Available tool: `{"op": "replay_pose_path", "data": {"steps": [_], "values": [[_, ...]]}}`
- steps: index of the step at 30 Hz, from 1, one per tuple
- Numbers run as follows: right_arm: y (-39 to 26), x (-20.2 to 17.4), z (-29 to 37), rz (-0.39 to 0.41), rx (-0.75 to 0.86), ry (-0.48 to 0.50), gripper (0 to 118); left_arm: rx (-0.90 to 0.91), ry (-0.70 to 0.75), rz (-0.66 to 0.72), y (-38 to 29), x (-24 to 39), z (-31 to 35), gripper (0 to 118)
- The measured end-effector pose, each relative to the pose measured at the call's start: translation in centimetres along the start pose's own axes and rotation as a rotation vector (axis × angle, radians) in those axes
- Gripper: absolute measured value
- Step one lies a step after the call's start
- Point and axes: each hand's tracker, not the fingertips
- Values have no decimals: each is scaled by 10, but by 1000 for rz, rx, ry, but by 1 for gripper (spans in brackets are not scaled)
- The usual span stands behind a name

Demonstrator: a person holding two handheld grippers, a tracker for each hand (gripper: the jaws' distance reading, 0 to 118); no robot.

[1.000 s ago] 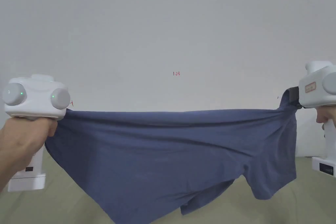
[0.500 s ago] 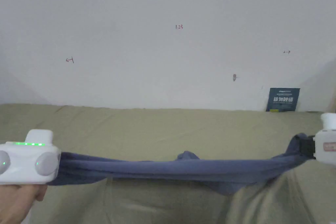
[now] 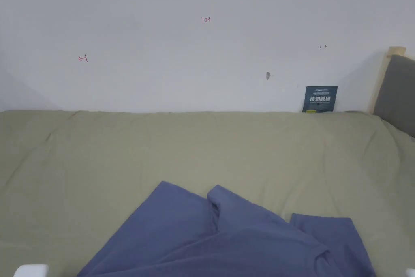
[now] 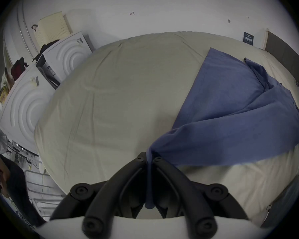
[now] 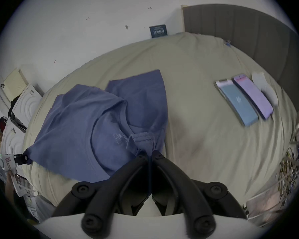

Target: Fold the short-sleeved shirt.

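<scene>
The blue short-sleeved shirt (image 3: 227, 237) lies partly spread on the beige bed, its far part resting on the cover in the head view. In the left gripper view the left gripper (image 4: 149, 157) is shut on a bunched corner of the shirt (image 4: 231, 115), which stretches away to the right. In the right gripper view the right gripper (image 5: 150, 154) is shut on gathered cloth beside the collar of the shirt (image 5: 86, 122). The left gripper (image 5: 21, 158) also appears far left there, pinching the shirt's other end.
The beige bed cover (image 3: 202, 148) runs back to a white wall. A grey headboard (image 3: 395, 91) stands at the right. Flat blue and purple packets (image 5: 245, 99) lie on the bed's right side. White boxes (image 4: 41, 87) stand left of the bed.
The shirt, held stretched in the air a second ago, has come down onto the bed. Both grippers have dropped toward the bottom edge of the head view, still gripping it.
</scene>
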Motion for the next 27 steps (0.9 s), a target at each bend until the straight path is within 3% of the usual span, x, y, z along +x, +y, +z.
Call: {"op": "replay_pose_path", "data": {"steps": [8, 9, 10, 11, 12, 13, 18, 20, 21, 22, 23, 24, 25, 27], "values": [[-7, -4, -1, -31, -26, -15, 7, 4, -59, 36, -15, -7, 7, 2], [-7, -5, -3, -48, -37, -49, 28, 12, -76, 58, -15, -9, 5, 2], [-6, -5, -4, -36, -57, -89, 63, 20, -118, 88, -14, -13, 2, 9], [-6, -4, -3, -23, -74, -75, 101, 18, -138, 106, -13, -17, -1, 36], [-8, -5, 1, -24, -59, -74, 118, 6, -114, 105, -13, -21, -4, 100], [-8, -11, 19, 5, -2, -110, 117, -16, -112, 115, -14, -25, -7, 118], [-15, -48, 40, 144, -31, -87, 116, 13, -121, 104, -28, -39, 24, 114], [-23, -72, 58, 174, 37, -47, 110, 32, -114, 84, -39, -40, 38, 112], [-26, -83, 64, 169, 55, -25, 92, 41, -121, 86, -44, -42, 46, 98], [-31, -95, 70, 169, 75, 16, 68, 66, -170, 96, -49, -44, 54, 71], [-38, -107, 74, 161, 96, 52, 22, 68, -173, 132, -55, -45, 61, 1], [-44, -116, 77, 167, 98, 71, 0, 66, -168, 147, -58, -45, 62, 0], [-51, -125, 78, 175, 102, 62, 0, 99, -161, 202, -66, -46, 63, 0], [-62, -141, 81, 203, 118, 84, 0, 69, -200, 175, -75, -47, 61, 0]]}}
